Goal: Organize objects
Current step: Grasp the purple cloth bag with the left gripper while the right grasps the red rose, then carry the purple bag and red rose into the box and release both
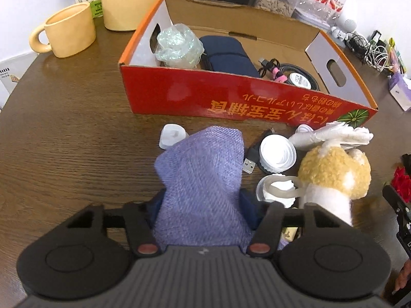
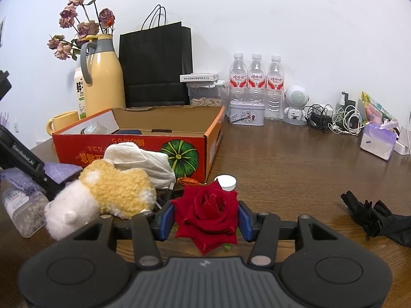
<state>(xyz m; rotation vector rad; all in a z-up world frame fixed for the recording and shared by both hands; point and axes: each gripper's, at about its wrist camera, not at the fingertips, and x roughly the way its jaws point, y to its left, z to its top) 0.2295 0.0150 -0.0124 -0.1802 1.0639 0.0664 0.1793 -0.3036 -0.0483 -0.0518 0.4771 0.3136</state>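
My left gripper [image 1: 203,205] is shut on a purple woven cloth [image 1: 203,179] that stands up between its blue pads, just in front of the red cardboard box [image 1: 231,97]. The box holds a bubble-wrap bundle [image 1: 178,46], a navy pouch [image 1: 228,56] and coiled cables [image 1: 290,74]. My right gripper [image 2: 206,218] is shut on a red rose [image 2: 209,213] low over the table. A yellow and white plush toy [image 2: 108,195] lies to its left, also in the left wrist view [image 1: 334,174], next to crumpled white tissue [image 2: 143,159].
White caps and a USB plug [image 1: 250,165] lie in front of the box. A yellow mug [image 1: 66,30], thermos jug [image 2: 102,82], black bag [image 2: 156,66], water bottles [image 2: 257,82], a tin [image 2: 246,113], cables [image 2: 341,120] and black cloth [image 2: 377,218] stand around the brown table.
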